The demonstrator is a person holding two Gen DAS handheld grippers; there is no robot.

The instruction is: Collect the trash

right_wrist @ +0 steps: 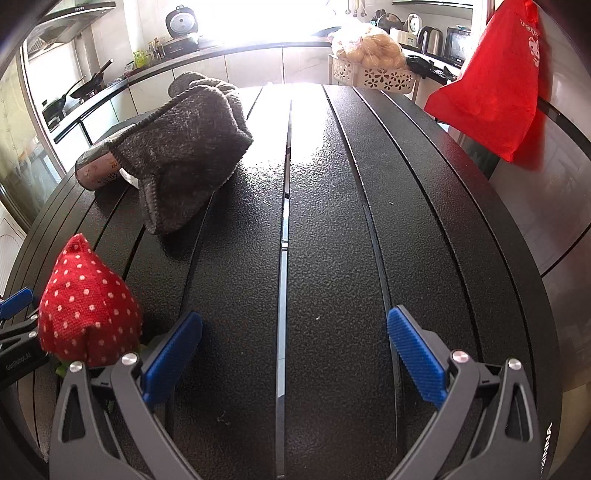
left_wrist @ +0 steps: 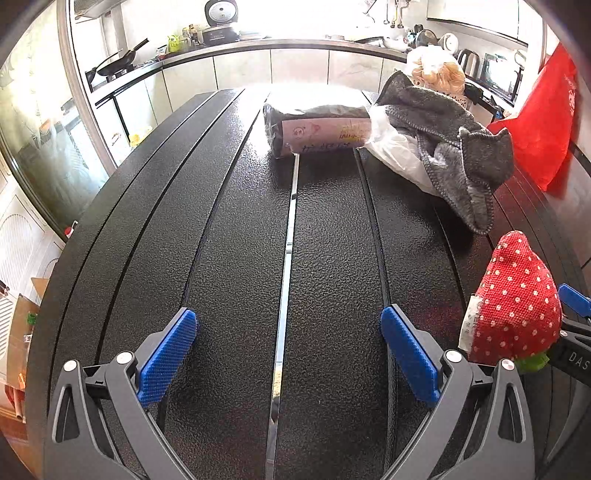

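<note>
My left gripper (left_wrist: 288, 343) hangs open over the black ribbed table (left_wrist: 236, 229) with nothing between its blue pads. My right gripper (right_wrist: 295, 347) is open too, above the same table (right_wrist: 332, 229). A red strawberry-shaped cloth toy with white dots (left_wrist: 517, 302) (right_wrist: 86, 306) sits between the two grippers. Farther back lies a wrapped dark roll with a pink label (left_wrist: 317, 129) (right_wrist: 98, 170). Beside it a grey towel (left_wrist: 458, 147) (right_wrist: 188, 147) is heaped over a white plastic bag (left_wrist: 395, 147).
A red bag (right_wrist: 495, 85) (left_wrist: 543, 118) hangs at the right. A cream basket holding a bag of buns (right_wrist: 369, 62) stands past the table's far edge. Behind runs a kitchen counter with a wok (left_wrist: 118, 62), a rice cooker (left_wrist: 221, 18) and kettles.
</note>
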